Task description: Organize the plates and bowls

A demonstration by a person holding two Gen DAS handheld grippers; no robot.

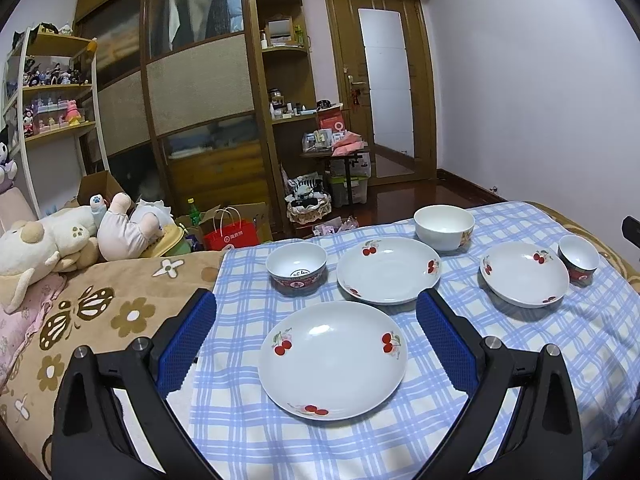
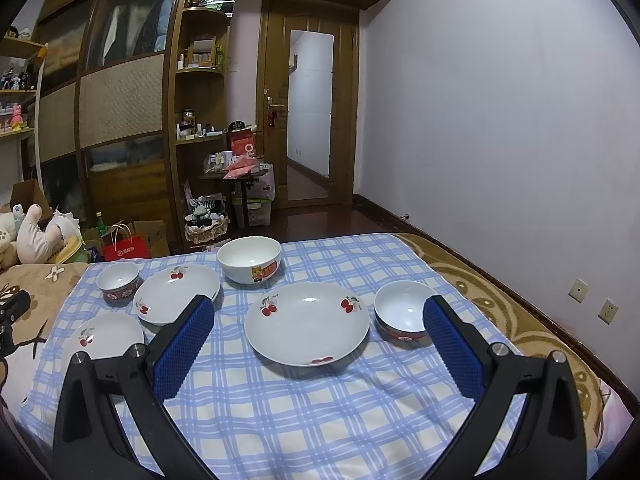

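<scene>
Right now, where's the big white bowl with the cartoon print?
The big white bowl sits at the far edge of the checked cloth, behind and between two cherry plates; both views show it.

On the checked cloth lie three cherry-printed plates and three bowls: one large white bowl at the cloth's far edge, and two small red-banded bowls, one toward each side edge of the cloth.
</scene>
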